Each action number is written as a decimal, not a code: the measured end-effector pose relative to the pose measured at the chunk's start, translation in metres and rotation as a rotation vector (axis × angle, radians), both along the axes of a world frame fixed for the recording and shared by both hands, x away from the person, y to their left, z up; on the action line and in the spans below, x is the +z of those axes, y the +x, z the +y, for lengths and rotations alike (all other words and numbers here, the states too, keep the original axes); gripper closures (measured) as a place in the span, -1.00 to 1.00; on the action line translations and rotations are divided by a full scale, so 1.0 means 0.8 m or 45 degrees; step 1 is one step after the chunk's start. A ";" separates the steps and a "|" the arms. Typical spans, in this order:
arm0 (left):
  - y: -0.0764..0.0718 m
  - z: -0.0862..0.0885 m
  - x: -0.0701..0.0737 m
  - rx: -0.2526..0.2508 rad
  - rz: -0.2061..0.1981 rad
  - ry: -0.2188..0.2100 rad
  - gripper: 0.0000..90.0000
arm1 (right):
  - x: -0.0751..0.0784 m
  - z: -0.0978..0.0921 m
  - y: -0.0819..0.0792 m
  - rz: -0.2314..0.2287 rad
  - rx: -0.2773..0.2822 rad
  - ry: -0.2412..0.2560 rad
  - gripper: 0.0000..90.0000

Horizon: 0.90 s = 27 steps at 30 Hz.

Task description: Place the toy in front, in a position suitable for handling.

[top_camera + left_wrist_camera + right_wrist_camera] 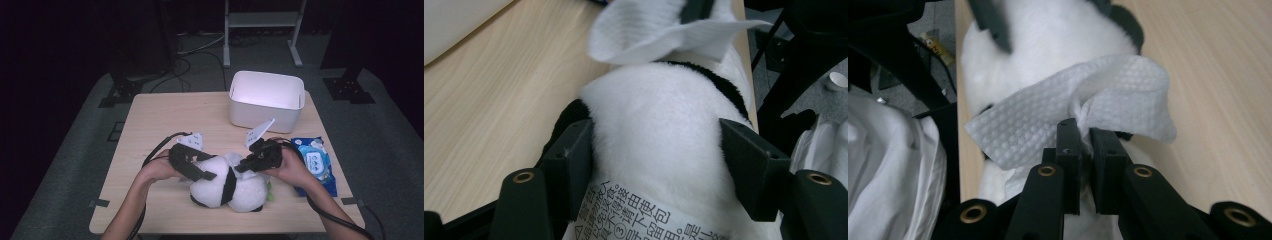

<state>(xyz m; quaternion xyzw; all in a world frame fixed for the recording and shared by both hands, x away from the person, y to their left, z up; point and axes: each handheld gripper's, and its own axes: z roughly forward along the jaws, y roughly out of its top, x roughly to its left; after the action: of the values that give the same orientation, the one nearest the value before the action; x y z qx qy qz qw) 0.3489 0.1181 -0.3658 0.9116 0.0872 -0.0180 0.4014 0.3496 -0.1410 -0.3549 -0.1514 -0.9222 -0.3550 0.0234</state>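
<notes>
Left gripper (656, 175) jaws clamp the plush panda (659, 125); right gripper (1087, 150), pinching the wet wipe (1068, 117), should stroke lightly.

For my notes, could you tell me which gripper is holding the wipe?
The right gripper: its jaws pinch the white wipe, while the left gripper straddles the plush panda.

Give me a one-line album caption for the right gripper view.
Right gripper pinches a wet wipe against a plush panda on the table.
</notes>
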 end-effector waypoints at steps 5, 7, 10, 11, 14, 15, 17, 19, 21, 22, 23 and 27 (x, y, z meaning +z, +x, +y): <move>-0.004 -0.001 0.003 0.002 -0.014 0.014 -0.29 | -0.007 0.013 0.007 0.042 0.012 0.009 0.84; -0.003 -0.001 0.006 0.015 -0.003 0.025 -0.39 | -0.009 0.018 0.005 0.038 0.022 0.007 0.84; -0.002 -0.004 0.012 0.015 0.006 0.038 -0.56 | -0.009 0.019 0.004 0.040 0.027 0.012 0.84; -0.002 -0.005 0.014 0.011 0.005 0.054 -0.62 | -0.009 0.018 0.004 0.039 0.031 0.013 0.84; 0.001 -0.011 0.016 0.008 0.014 0.118 -0.82 | -0.008 0.018 0.002 0.029 0.041 0.017 0.84; 0.002 -0.012 0.016 0.008 0.017 0.122 -0.83 | -0.008 0.019 0.002 0.029 0.043 0.015 0.84; 0.005 -0.016 0.015 0.016 0.035 0.149 -0.92 | -0.008 0.019 0.001 0.020 0.045 0.014 0.84; 0.006 -0.018 0.013 0.003 0.051 0.154 -0.96 | -0.008 0.019 0.000 0.018 0.056 0.023 0.84; 0.008 -0.020 0.010 -0.017 0.066 0.159 -0.98 | -0.008 0.020 -0.001 0.019 0.058 0.020 0.84; 0.009 -0.021 0.009 -0.030 0.071 0.167 -1.00 | -0.007 0.020 -0.002 0.021 0.060 0.020 0.84; 0.010 -0.023 0.007 -0.037 0.081 0.171 -1.00 | -0.007 0.020 -0.002 0.025 0.062 0.017 0.84; 0.011 -0.024 0.003 -0.057 0.081 0.194 -0.80 | -0.008 0.022 -0.002 0.021 0.069 0.011 0.84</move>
<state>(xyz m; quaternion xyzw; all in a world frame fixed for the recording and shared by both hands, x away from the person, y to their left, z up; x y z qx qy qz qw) 0.3574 0.0986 -0.3631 0.9402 0.0806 -0.0491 0.3273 0.3483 -0.1231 -0.3617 -0.1293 -0.9243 -0.3568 0.0413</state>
